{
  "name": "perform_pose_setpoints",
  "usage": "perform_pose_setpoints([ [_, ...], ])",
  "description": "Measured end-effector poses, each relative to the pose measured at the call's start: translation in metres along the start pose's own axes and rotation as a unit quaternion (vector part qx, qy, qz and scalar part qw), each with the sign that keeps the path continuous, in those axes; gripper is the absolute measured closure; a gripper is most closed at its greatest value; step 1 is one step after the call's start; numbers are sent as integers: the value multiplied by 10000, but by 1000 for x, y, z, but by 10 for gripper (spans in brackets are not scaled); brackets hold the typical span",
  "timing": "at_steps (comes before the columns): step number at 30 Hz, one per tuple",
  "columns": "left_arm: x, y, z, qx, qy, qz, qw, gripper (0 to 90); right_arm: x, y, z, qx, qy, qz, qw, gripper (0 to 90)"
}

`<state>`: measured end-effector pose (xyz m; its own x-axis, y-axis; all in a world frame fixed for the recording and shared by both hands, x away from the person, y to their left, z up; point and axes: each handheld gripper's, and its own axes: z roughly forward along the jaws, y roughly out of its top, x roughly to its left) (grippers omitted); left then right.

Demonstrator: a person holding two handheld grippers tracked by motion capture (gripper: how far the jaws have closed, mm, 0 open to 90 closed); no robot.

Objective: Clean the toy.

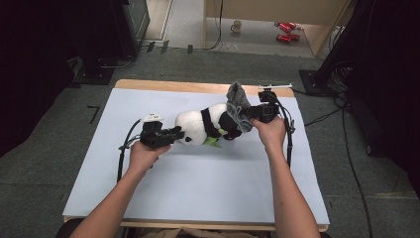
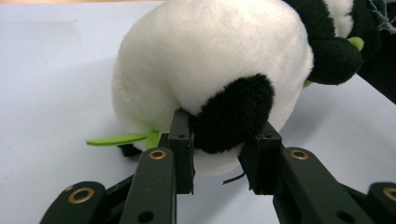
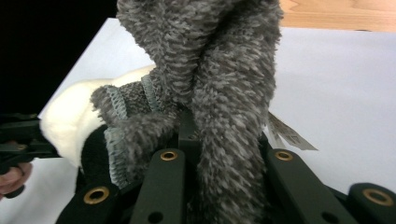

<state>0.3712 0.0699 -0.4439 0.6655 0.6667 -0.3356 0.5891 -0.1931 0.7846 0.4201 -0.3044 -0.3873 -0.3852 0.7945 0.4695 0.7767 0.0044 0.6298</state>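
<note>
Plush, white and black, the toy panda (image 1: 203,126) lies on its side near the middle of the pale blue table cover (image 1: 198,183), its round white rump toward the person's left and its dark head end toward the right. Small green felt leaves (image 2: 116,138) stick out from under its body in the left gripper view.

Over the head end hangs a fuzzy grey cloth (image 1: 237,101), bunched and rising to a peak above the toy; in the right gripper view its ribbed hem folds against the panda's white fur, and a small paper tag (image 3: 286,133) shows just beside it.

At the rump, the left gripper (image 1: 174,134) is clamped on one black foot (image 2: 233,116) of the panda, a jaw pressing in on each side of it. The right gripper (image 1: 250,115) is closed on the grey cloth, whose thick folds are squeezed between its jaws.

Both forearms come in from the near edge. A strip of wooden tabletop (image 1: 198,87) shows along the cover's far side, and beyond it, on the floor, stand a mug (image 1: 236,26) and some red cans (image 1: 286,30).
</note>
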Motion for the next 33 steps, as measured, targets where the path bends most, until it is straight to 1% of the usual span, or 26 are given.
perform_pose_setpoints([
  [3,0,0,0,-1,4,2,10000,688,-1,-1,2,32,-32,44,10000,767],
  [6,1,0,0,-6,3,-1,10000,688,-1,-1,2,38,-121,1,9999,767],
  [7,1,0,0,-10,0,-9,10000,688,-2,-1,3,64,-144,27,9999,767],
  [13,2,0,0,-1,-12,-20,10000,688,-11,-7,5,91,-251,147,9995,768],
  [14,2,0,-1,1,-24,-16,10000,688,-14,-9,6,113,-277,212,9993,768],
  [15,2,0,-1,4,-58,-36,10000,688,-16,-10,4,130,-301,259,9991,769],
  [16,4,1,-1,1,-218,-157,9996,689,-16,-11,3,131,-312,281,9990,768],
  [18,5,2,-2,16,-404,-374,9985,698,-14,-10,-4,75,-314,211,9993,768],
  [19,5,3,-3,36,-485,-457,9978,708,-12,-9,-8,37,-300,167,9994,767],
  [20,3,3,-3,65,-532,-469,9975,716,-9,-7,-13,-30,-312,75,9995,767],
  [22,-2,6,-5,164,-553,-433,9974,722,-1,-2,-22,-32,-456,-90,9989,767],
  [23,-3,7,-6,200,-605,-489,9968,723,3,0,-27,-69,-478,-158,9987,767],
  [24,-4,9,-7,223,-632,-524,9964,725,8,4,-33,-126,-455,-174,9987,767],
  [26,-5,11,-10,250,-715,-664,9949,727,17,10,-41,-222,-384,-275,9986,767],
  [28,-6,13,-14,278,-786,-829,9931,728,32,17,-47,-277,-266,-416,9984,767],
  [30,-7,14,-16,317,-788,-817,9930,729,45,22,-49,-302,-146,-545,9979,767],
  [31,-8,15,-17,319,-745,-808,9934,728,54,25,-50,-308,-72,-625,9975,767],
  [33,-9,14,-16,338,-613,-707,9950,728,72,28,-48,-274,95,-727,9969,767],
])
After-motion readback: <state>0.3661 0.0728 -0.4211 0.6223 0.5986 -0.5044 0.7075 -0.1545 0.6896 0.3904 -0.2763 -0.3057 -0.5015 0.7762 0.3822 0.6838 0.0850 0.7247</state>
